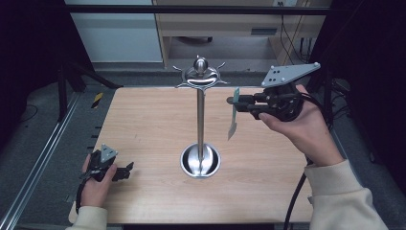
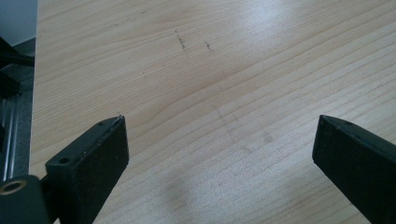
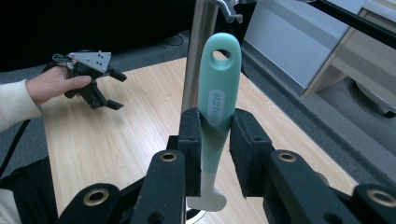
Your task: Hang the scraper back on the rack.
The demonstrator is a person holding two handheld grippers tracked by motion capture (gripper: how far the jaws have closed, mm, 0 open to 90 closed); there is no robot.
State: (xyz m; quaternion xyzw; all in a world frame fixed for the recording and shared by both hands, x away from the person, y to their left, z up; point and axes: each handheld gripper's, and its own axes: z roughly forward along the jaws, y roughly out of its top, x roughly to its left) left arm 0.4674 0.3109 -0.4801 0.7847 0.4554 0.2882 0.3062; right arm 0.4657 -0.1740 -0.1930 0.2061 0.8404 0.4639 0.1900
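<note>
A tall metal stand [image 1: 200, 120] rises from a round base [image 1: 200, 161] at the table's middle, with a ring of hooks [image 1: 200, 76] at its top. To its right, held up near hook height, my right gripper [image 1: 238, 102] is shut on a teal-handled utensil [image 1: 233, 122] that hangs upright, white end down. In the right gripper view the teal handle [image 3: 218, 88] has a hanging hole at its top and stands just in front of the pole [image 3: 198, 51]; my right gripper [image 3: 215, 128] clamps it at mid-length. My left gripper [image 1: 125, 171] rests open at the table's front left, its jaws [image 2: 219, 140] over bare wood.
The wooden table [image 1: 143, 124] ends at a metal rail on the left. A hook tip [image 3: 229, 13] pokes out above the utensil's handle. Shelving and a cabinet stand beyond the far edge. My left gripper [image 3: 105, 88] and its hand show farther off in the right gripper view.
</note>
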